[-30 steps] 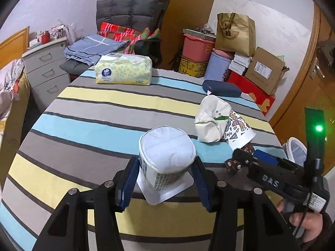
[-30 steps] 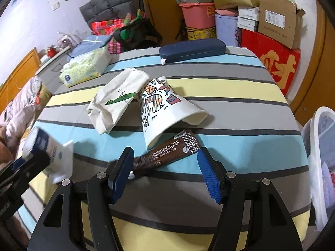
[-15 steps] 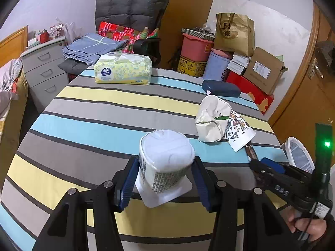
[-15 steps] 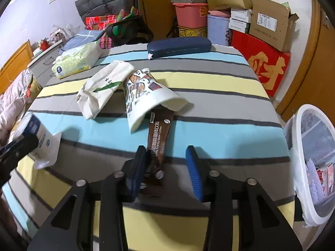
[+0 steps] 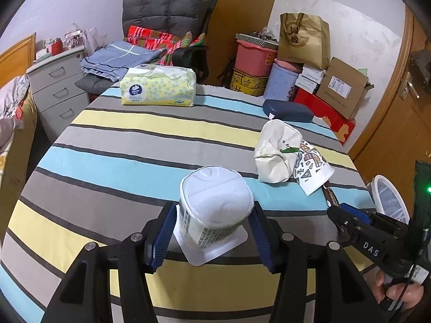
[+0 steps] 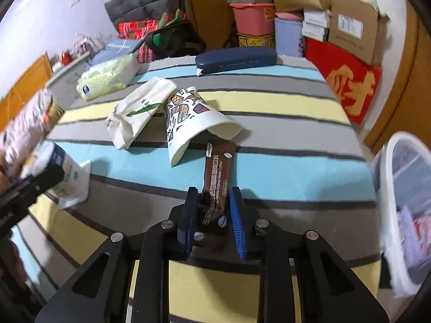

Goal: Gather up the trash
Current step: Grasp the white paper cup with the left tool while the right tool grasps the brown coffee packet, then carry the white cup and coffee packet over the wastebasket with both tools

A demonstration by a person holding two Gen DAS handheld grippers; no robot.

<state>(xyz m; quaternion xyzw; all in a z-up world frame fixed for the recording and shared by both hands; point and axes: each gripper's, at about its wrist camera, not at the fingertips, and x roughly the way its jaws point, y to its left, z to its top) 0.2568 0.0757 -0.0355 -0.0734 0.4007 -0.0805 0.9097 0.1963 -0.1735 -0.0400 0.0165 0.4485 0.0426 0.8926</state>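
- Right gripper (image 6: 211, 216): jaws closing on brown coffee sachet (image 6: 216, 180), pads pressing both long edges; far end lies on striped tabletop (image 6: 282, 107) by tipped paper cup (image 6: 188, 119).
- Left gripper (image 5: 212, 235): jaws easing apart, clamped on upturned yogurt tub (image 5: 215, 206), lid flap on tabletop.
- White bin (image 6: 404, 202) at tabletop's right.

On the desk (image 5: 113, 140), the tissue pack (image 5: 158, 90) lies at the far left and the glasses case (image 5: 287, 110) at the far right. Nearer, the paper bag (image 5: 274, 156) touches the tipped cup (image 6: 188, 123), with the wrapper (image 6: 216, 177) just before it. The basket (image 6: 404, 204) stands beside the desk's right edge.
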